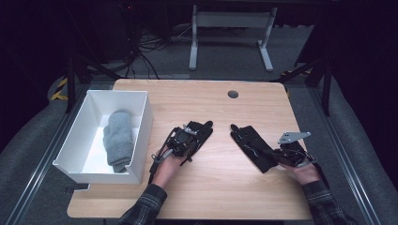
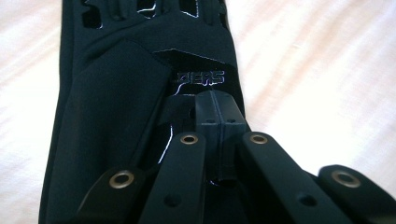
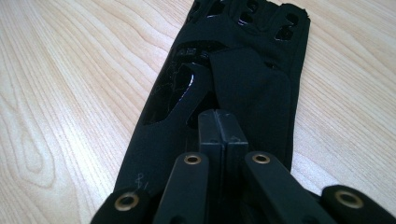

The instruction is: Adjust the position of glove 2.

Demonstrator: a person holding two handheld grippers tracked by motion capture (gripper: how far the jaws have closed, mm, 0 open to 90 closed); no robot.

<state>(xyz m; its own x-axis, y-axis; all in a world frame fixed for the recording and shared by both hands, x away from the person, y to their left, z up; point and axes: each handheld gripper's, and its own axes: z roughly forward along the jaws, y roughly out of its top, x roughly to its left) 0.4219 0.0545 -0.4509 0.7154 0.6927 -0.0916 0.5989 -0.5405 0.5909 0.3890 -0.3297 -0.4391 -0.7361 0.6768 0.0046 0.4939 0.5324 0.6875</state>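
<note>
While both tongs (image 1: 199, 129) (image 1: 256, 150) pinch shut, each black glove (image 1: 205, 125) (image 1: 246, 138) lies beneath them.

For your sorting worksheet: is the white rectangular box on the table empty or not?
Not empty. The white rectangular box holds a grey knitted pair of gloves lying flat on its floor, seen in the high view.

Two gloves lie mid-table, the left glove (image 1: 199, 131) beside the right glove (image 1: 251, 145) (well apart), with the box (image 1: 141, 136) at the table's (image 1: 225, 187) left edge, holding a sock (image 1: 118, 138).
</note>
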